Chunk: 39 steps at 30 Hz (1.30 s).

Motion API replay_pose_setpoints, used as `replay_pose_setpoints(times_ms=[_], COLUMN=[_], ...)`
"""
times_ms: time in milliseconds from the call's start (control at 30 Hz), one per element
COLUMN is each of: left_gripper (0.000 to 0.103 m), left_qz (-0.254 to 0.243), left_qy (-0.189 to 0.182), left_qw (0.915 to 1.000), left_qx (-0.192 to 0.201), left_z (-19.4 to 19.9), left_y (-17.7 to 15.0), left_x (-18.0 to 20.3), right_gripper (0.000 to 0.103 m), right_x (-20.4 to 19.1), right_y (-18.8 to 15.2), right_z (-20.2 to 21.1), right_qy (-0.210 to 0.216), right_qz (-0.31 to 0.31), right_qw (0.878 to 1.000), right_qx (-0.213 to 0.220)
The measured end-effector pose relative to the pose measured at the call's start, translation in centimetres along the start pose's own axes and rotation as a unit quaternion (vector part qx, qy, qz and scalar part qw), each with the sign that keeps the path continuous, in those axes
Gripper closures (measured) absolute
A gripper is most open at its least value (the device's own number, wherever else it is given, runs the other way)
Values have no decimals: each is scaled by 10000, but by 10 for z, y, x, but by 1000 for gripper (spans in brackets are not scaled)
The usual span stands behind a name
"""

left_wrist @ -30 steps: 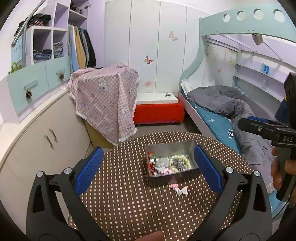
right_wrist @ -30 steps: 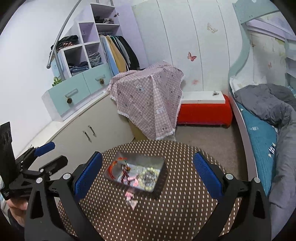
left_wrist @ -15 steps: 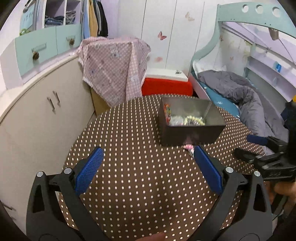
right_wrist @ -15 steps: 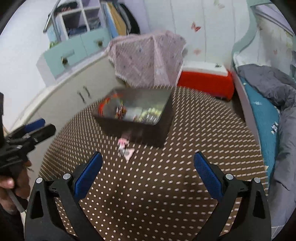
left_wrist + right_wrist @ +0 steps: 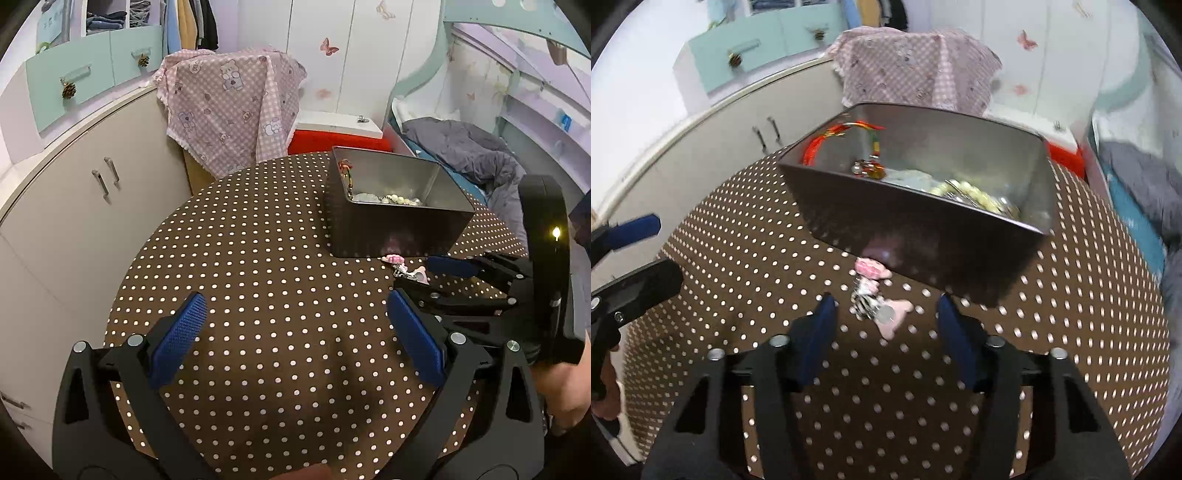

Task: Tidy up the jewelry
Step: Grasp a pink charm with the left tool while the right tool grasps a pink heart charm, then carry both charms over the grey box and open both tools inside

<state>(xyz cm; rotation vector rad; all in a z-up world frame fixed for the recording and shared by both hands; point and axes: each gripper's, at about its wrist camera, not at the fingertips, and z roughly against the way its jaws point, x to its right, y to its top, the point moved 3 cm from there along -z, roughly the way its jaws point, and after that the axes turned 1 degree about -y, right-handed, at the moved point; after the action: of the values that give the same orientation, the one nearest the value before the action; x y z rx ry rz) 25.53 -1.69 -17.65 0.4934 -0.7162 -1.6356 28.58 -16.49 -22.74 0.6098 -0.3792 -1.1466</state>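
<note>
On the dotted brown tablecloth (image 5: 738,295), just in front of the dark metal tin (image 5: 923,251): a small pink jewelry piece (image 5: 875,295) with a silvery striped middle, lying flat, its far pink end close to the tin's near wall, whether touching cannot be told. Same piece seen from the left wrist view (image 5: 404,267), beside the tin's near right corner (image 5: 399,232).

Around it, the right gripper (image 5: 886,325), pointing down at the cloth, blue pads on either side of the trinket's near end, jaws closing, gap narrowed but pads not pressing on it. Seen from the left wrist view too, right gripper (image 5: 417,275) low over the cloth with one blue fingertip right next to the trinket, a hand (image 5: 561,384) on its handle.

Inside the tin: red cord bracelet (image 5: 827,142) against the left wall, pale bead strand (image 5: 967,194) on the floor toward the right.

Nearer the left edge of the table, left gripper (image 5: 295,339), jaws spread wide, nothing between the blue pads but bare cloth, well apart from the trinket.

Beyond the table: pink checked cloth (image 5: 229,107) draped over something, white cabinet (image 5: 81,206), red bench (image 5: 332,142), bed with grey blanket (image 5: 465,151).
</note>
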Motion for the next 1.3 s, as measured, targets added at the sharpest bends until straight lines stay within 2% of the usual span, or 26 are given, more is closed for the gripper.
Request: replay_pose_setpoints(times_ms=[33,300,500,633,667,700,733,800,833,900,1000,1100,1300], left_gripper=[7,7,7,7,10,17,19,41,45,68,87,89,89], left_qz=[-19,-207,-524,-254,-167,-115,-185,-237,-246,-239,-178,-154,-308], left_qy=[2,-131,-160,-197,-227,-229,-116,-138,-181,-287,-525,-714,-724], left_qw=[10000,9996,9980,9982,9982,9980,9983,9985,9985,9984,9975,9963,9961], left_qx=[-20,-124,-307,-503,-534,-584,-532,-481,-455,-426,-444,-461,-404], left_z=[-2,-20,-50,-74,-78,-82,-83,-81,-80,-78,-75,-71,-55], left_y=[0,4,9,10,9,7,7,7,7,5,4,1,-9], left_x=[2,22,58,63,63,63,65,66,65,62,51,43,37], right_gripper=[78,78,78,78,78,78,78,78,78,78,78,78,78], right_x=[-1,24,53,63,63,64,64,64,64,65,63,60,51], right_y=[-2,-28,-35,-37,-37,-37,-37,-36,-36,-37,-38,-38,-40], right_z=[1,19,27,30,30,31,31,30,30,32,31,32,34], right_qy=[-38,120,81,127,143,153,165,189,194,211,222,236,275], right_qz=[52,-303,-787,-1018,-1030,-1033,-1036,-1046,-1053,-1040,-1018,-1002,-972], right_qw=[10000,9995,9967,9944,9943,9942,9942,9940,9939,9940,9943,9944,9947], right_qx=[5,64,176,238,243,246,250,251,254,255,241,233,205])
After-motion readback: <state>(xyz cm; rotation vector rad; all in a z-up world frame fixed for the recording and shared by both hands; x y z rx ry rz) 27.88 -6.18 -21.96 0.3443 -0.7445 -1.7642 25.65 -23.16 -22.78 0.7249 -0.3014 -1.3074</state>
